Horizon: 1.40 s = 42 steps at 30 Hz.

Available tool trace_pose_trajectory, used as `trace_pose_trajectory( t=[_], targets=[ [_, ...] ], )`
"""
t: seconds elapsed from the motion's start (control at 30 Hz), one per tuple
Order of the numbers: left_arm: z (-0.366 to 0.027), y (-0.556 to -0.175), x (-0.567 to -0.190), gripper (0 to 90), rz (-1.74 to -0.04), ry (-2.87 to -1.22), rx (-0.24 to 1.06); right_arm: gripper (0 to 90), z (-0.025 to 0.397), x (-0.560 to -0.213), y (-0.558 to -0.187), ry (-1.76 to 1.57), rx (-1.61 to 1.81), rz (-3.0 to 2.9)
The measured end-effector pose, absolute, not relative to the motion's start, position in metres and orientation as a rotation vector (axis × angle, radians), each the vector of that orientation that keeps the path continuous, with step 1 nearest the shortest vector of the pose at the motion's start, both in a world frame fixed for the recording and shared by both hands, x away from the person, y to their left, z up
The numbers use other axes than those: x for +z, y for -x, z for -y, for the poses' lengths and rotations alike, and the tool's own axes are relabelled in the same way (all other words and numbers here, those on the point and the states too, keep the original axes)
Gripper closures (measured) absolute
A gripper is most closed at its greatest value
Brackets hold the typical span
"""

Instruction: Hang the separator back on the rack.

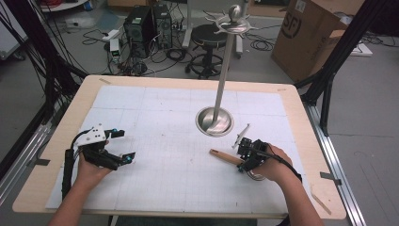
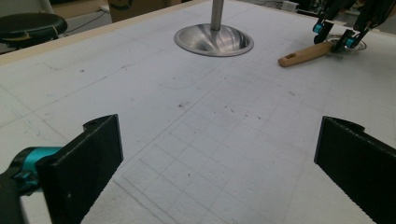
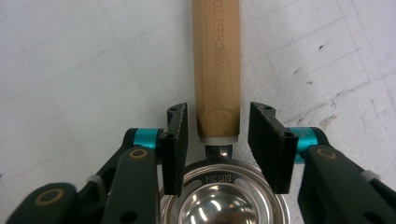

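Nearest the person, two forearms reach in over a white gridded mat covering a pale wooden surface (image 1: 56,136). The left hand (image 1: 89,169) holds the left gripper (image 1: 120,145) low over the mat on the left side, its jaws spread wide with only bare mat between them; in the left gripper view the two black jaws stand far apart at the bottom corners.

On the right side, the right hand (image 1: 275,165) holds the right gripper (image 3: 218,140) down at a utensil (image 3: 217,65) lying flat on the mat. This utensil has a light wooden handle and a round, shiny metal bowl. In the right gripper view the jaws are parted and straddle the base of the handle, one on each side with a narrow gap to the wood, so nothing is clamped. The metal bowl sits directly below the gripper body, and the handle points away from it, toward the mat's centre.

Farther back, just beyond the utensil, stands a metal stand (image 1: 215,121) with a round dish-shaped base and a tall pole topped by hooks.
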<state>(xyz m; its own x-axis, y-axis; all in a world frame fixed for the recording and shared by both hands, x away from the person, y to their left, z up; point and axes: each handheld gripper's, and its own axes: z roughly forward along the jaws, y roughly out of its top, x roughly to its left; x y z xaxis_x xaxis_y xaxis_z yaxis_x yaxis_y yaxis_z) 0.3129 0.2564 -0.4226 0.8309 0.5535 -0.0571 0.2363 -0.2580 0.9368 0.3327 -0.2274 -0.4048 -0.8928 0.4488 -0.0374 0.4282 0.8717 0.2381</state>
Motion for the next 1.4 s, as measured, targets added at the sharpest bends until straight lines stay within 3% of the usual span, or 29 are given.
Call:
trace_pose_trajectory(
  t=[0.37, 0.67, 1.4],
  targets=[
    [-0.256, -0.313, -0.423, 1.7, -0.598, -1.848, 0.335, 68.6, 0.226, -0.409, -0.336, -0.685, 0.321, -3.002],
    [-0.256, -0.313, -0.423, 1.7, -0.601, -1.846, 0.334, 69.1, 0.228, -0.405, -0.334, -0.677, 0.359, -2.98],
    [-0.256, -0.313, -0.424, 1.7, -0.599, -1.85, 0.331, 69.1, 0.243, -0.362, -0.328, -0.691, 0.84, -2.796]
  ],
)
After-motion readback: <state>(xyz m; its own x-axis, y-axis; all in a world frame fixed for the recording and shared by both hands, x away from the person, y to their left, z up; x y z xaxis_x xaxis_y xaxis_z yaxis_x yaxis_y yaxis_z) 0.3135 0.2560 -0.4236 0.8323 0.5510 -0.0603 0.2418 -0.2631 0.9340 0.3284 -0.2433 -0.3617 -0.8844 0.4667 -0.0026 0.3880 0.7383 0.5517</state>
